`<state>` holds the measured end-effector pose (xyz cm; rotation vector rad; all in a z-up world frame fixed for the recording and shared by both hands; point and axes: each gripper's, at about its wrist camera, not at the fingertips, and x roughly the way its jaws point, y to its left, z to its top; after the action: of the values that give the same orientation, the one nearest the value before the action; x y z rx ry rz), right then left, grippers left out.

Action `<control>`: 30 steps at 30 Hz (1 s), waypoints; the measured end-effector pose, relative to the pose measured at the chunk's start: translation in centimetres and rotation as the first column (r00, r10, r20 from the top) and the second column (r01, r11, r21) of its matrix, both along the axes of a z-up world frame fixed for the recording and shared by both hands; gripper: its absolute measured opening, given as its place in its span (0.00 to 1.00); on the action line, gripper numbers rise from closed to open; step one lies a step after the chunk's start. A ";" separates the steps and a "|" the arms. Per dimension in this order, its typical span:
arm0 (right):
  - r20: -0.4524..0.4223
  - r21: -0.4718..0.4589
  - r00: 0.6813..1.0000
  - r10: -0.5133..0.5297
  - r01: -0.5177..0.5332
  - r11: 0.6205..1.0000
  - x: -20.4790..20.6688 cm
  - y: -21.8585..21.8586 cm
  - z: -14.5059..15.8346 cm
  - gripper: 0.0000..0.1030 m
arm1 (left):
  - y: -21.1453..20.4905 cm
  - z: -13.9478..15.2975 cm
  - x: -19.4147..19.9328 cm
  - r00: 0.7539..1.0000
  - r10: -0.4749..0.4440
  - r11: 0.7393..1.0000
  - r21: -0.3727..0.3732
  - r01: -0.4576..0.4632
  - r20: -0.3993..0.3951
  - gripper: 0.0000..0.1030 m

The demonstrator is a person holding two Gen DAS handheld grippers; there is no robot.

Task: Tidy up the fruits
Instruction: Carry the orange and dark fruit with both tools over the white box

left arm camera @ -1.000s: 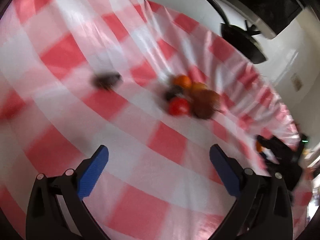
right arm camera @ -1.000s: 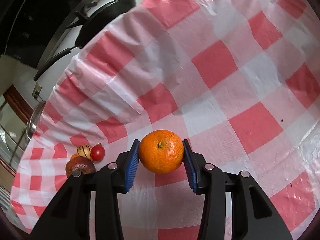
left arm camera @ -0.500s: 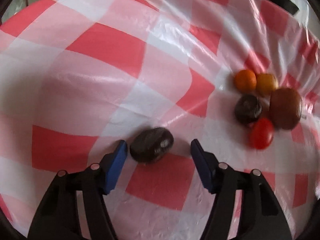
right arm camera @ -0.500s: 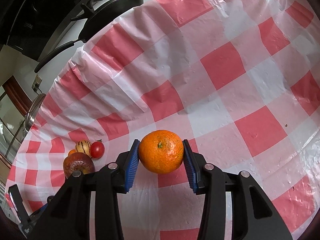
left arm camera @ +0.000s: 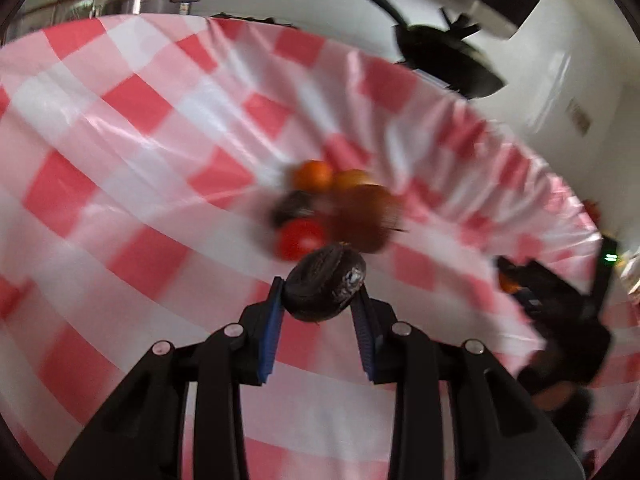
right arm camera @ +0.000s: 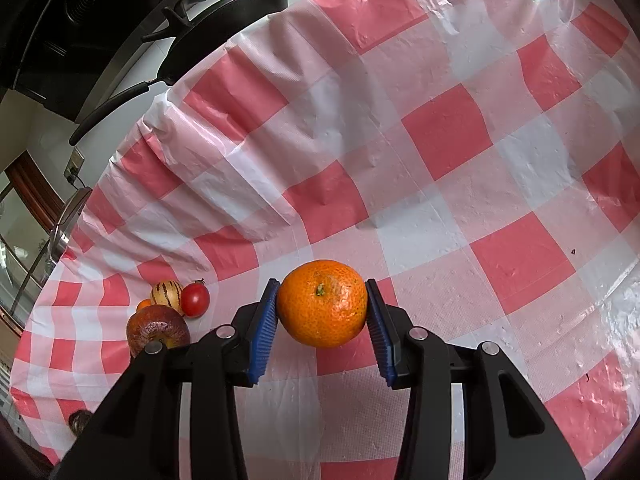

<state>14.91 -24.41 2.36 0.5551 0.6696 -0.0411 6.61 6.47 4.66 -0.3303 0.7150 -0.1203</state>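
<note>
the left gripper (left arm camera: 320, 296) pinches a dark wrinkled oval fruit (left arm camera: 325, 285) between its blue pads, lifted above the red-and-white checked plastic tablecloth (left arm camera: 120, 160), just near of the blurred cluster of fruits (left arm camera: 332, 208). the right gripper (right arm camera: 322, 304) clamps a round orange mandarin (right arm camera: 322, 303), the cluster far to its left.

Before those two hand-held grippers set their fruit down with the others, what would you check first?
1. Left hand-held gripper clamps the dark wrinkled fruit: ok.
2. Right hand-held gripper clamps the round orange tangerine: ok.
3. Fruit pile located, red tomato beside striped yellow fruit: ok.
4. Bare red-checked tablecloth beside the pile: ok.
5. Left view sharp enough to aim: not ok, blurred.
</note>
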 end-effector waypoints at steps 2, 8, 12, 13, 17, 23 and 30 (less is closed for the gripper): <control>0.001 -0.001 1.000 -0.001 0.001 1.000 0.0 0.0 0.0 0.41 | -1.4 -0.4 -0.3 1.000 -0.022 0.999 -0.038 0.022 0.010 0.32; -0.002 -0.004 1.000 0.001 -0.001 1.000 0.0 0.0 0.0 0.41 | -2.3 -0.8 -0.3 0.997 -0.031 0.996 -0.084 0.037 0.067 0.32; 0.001 -0.002 1.000 0.003 -0.003 1.000 0.0 0.0 0.0 0.41 | -1.6 -1.2 -0.1 0.997 -0.033 0.994 -0.105 0.040 0.068 0.32; 0.000 -0.002 1.000 0.002 -0.002 1.000 -0.1 0.0 0.0 0.41 | -1.5 -1.4 0.1 0.997 -0.032 0.993 -0.115 0.040 0.067 0.32; 0.007 0.004 1.000 -0.005 0.005 1.000 0.0 0.1 0.0 0.41 | -1.1 -1.8 0.4 0.998 -0.034 0.987 -0.152 0.043 0.059 0.32; 0.051 0.027 0.999 -0.012 0.011 1.000 -0.4 -0.1 0.2 0.41 | -0.4 -2.1 0.8 0.998 -0.022 0.978 -0.204 0.033 0.059 0.32; -0.003 0.063 0.998 0.056 -0.056 0.996 0.2 0.1 -0.3 0.41 | 0.5 -2.2 0.4 0.999 0.034 0.974 -0.225 -0.025 0.035 0.32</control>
<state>15.07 -24.33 2.10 0.5969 0.6923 0.0314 7.06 7.00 2.43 -0.5533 0.6587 -0.1793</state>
